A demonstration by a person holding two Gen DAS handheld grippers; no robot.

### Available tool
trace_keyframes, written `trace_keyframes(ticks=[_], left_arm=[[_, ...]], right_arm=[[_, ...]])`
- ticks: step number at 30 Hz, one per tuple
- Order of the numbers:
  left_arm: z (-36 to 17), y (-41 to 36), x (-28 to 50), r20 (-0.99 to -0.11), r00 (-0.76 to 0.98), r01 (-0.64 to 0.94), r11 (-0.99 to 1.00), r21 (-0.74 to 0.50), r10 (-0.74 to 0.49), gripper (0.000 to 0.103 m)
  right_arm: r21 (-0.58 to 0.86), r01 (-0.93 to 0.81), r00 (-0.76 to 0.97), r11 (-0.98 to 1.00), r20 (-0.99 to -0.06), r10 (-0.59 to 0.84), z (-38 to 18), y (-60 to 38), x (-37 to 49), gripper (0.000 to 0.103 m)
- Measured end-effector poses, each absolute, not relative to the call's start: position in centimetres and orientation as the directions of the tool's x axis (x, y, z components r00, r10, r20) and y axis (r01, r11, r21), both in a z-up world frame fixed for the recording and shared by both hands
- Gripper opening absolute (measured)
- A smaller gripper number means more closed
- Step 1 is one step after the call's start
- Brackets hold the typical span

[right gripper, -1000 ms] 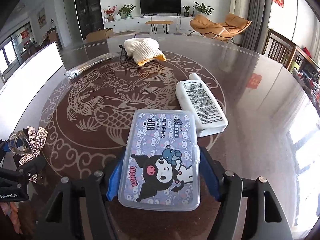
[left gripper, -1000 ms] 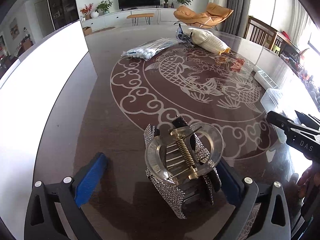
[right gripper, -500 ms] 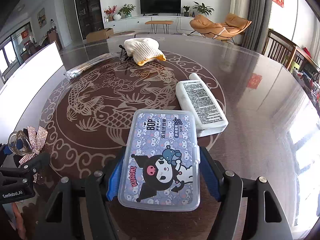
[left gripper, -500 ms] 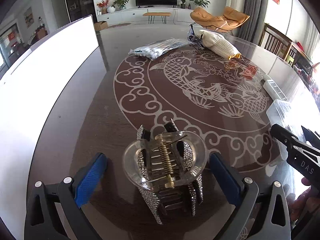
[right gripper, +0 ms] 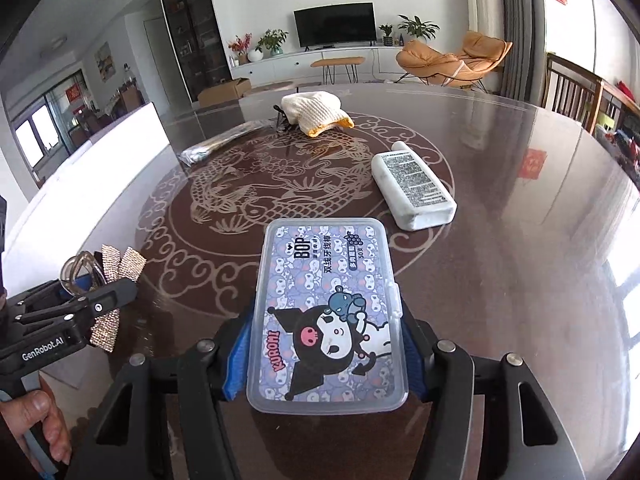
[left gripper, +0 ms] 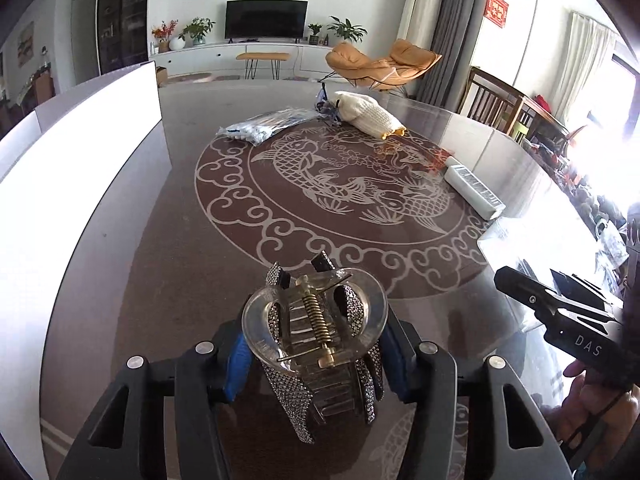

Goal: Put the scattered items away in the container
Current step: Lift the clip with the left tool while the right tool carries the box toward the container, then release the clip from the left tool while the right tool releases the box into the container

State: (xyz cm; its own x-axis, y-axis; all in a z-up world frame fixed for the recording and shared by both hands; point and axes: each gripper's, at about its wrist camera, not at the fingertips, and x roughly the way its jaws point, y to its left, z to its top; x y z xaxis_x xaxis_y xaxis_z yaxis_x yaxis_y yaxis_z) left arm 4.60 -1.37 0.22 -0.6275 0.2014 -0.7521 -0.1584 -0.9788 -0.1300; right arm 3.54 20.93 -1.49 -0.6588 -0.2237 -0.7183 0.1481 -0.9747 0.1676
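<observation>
Presently the left hand-held gripper, low centre of frame, is closing its blue pads on the clear plastic rhinestone-trimmed hair claw. The right hand-held gripper, low centre, is closing on the flat clear plastic cartoon-printed floss box. A white squeeze tube lies beyond on the dark patterned bench, right of centre.

Rhinestone hair claw upright, flat cartoon floss box, white tube lying on table
</observation>
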Motion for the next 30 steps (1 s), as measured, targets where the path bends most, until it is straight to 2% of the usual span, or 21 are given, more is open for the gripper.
trace_keyframes(ticks=[8,15,18,24,30], left_arm=[[3.8,-3.7,6.4,-0.706,-0.666,-0.151,-0.97,-0.188,0.241,0.054],[8.2,-9.9,7.8,-0.636,-0.743,-0.069,-0.969,-0.237,0.208,0.054],[9.6,-14.4,8.2,-0.62,-0.77,0.013,-0.968,-0.251,0.15,0.054],[12.5,-24.4,8.7,-0.615,-0.788,0.193,-0.961,-0.196,-0.032,0.054],[13.0,-31.7,7.2,-0.64,-0.748,0.321,-0.94,-0.116,-0.176,0.054]], right_arm=[[0.292,0.197,-0.617,-0.936,-0.705,-0.35,-0.5,19.6,4.1,0.061],[0.284,0.386,-0.583,-0.878,-0.663,-0.471,3.2,12.0,3.6,0.061],[0.237,0.487,-0.569,-0.841,-0.644,-0.511,5.8,7.1,2.3,0.061],[0.167,0.685,-0.51,-0.709,-0.585,-0.631,11.6,-4.2,0.9,0.061],[0.097,0.77,-0.462,-0.631,-0.597,-0.656,13.3,-14.5,-1.7,0.061]])
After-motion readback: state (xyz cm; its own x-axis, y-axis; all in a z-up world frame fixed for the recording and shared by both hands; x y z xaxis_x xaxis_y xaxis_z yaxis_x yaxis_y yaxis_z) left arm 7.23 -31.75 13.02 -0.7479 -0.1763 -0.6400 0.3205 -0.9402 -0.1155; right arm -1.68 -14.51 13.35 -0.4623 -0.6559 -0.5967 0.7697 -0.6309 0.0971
